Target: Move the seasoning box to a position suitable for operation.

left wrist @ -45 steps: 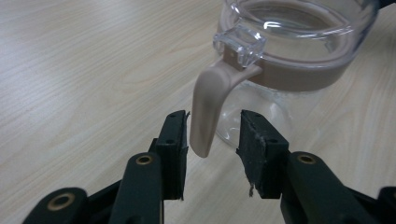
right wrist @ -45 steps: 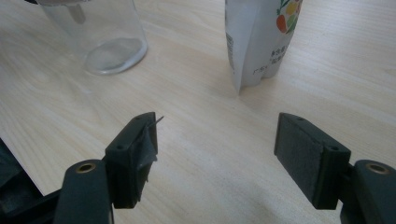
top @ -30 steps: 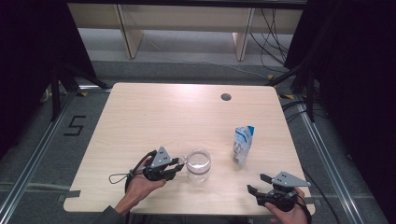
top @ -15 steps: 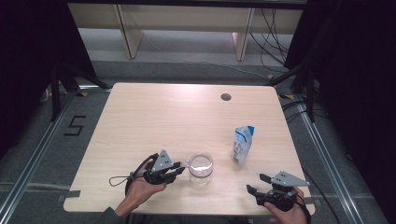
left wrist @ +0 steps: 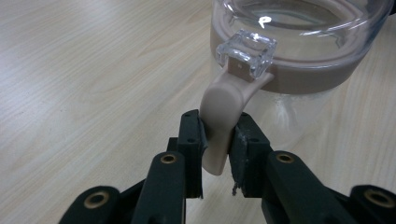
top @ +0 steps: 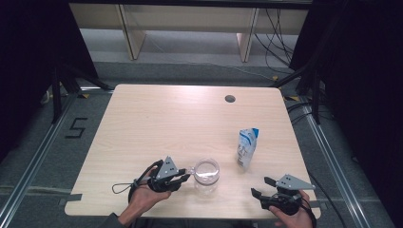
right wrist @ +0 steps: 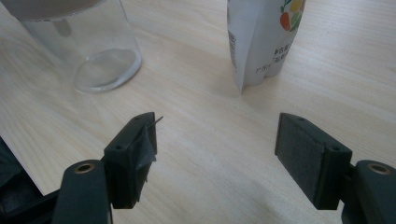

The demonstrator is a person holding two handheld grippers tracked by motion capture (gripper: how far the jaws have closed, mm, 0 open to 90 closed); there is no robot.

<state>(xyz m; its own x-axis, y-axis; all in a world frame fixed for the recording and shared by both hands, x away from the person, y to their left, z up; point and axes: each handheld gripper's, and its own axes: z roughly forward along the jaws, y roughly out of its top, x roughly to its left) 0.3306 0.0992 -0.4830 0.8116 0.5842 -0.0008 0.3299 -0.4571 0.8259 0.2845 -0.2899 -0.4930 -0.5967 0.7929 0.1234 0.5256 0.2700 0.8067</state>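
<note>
A clear glass jug (top: 206,173) with a beige band and a beige handle (left wrist: 223,107) stands near the table's front edge. My left gripper (top: 186,176) reaches it from the left, and in the left gripper view its jaws (left wrist: 217,140) are shut on the handle, pads pressing both sides. A blue and white carton (top: 247,147) stands upright to the jug's right. My right gripper (top: 260,187) rests at the front right corner, open with nothing between its pads (right wrist: 215,144). Beyond the right gripper's jaws stand the jug (right wrist: 88,51) and the carton (right wrist: 264,42).
The light wooden table (top: 180,123) has a round cable hole (top: 230,99) near its far right edge. Dark curtains, shelving and cables lie beyond the table. Each gripper trails a black cable near the front edge.
My left gripper and the jug have shifted slightly right and toward the near edge. The right gripper and the carton have stayed where they were.
</note>
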